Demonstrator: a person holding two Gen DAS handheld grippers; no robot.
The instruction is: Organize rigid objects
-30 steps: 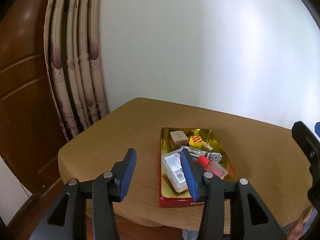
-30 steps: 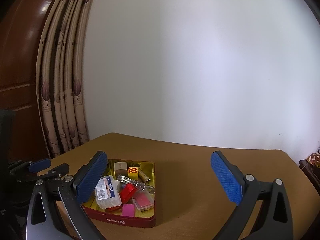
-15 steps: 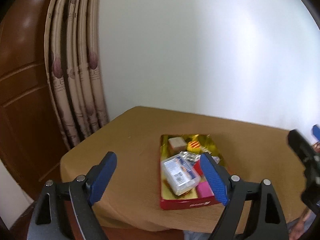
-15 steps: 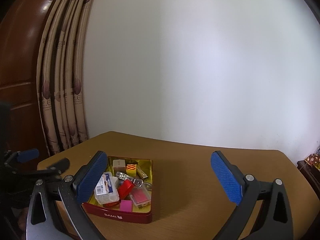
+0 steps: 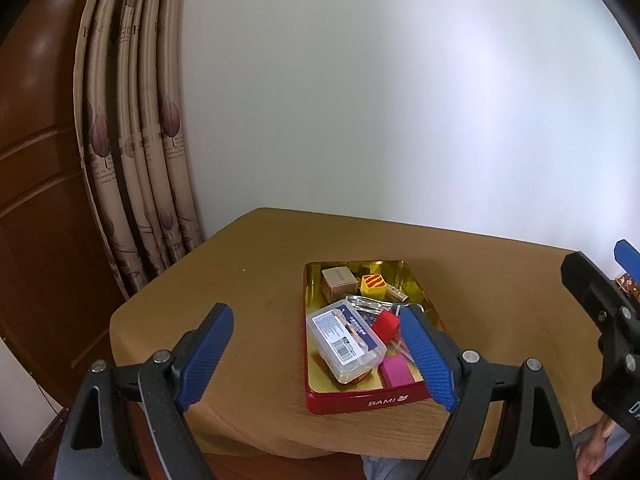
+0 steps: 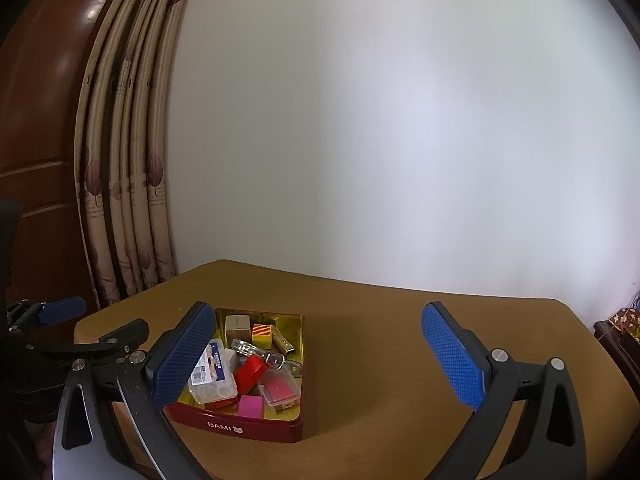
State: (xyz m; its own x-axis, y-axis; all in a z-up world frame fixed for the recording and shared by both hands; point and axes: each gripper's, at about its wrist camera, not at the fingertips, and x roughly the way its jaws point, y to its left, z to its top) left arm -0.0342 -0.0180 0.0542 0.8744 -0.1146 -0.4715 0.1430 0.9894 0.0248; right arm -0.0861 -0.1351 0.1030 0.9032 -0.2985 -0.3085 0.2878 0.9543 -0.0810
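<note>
A red tin with a gold inside sits near the front of the brown table. In it lie a clear labelled plastic box, a red piece, a pink block, a striped yellow cube and a tan carton. My left gripper hovers open in front of the tin, holding nothing. The right wrist view shows the same tin, with my right gripper open and empty over the table to its right. The left finger hides part of the clear box.
A patterned curtain and a brown wooden door stand left of the table, with a white wall behind. The table's front edge is close below the tin. A dark cabinet stands at the far right.
My left gripper's jaws went from a narrow gap to wide open, and it shifted slightly in front of the tin. The right gripper stayed still and open.
</note>
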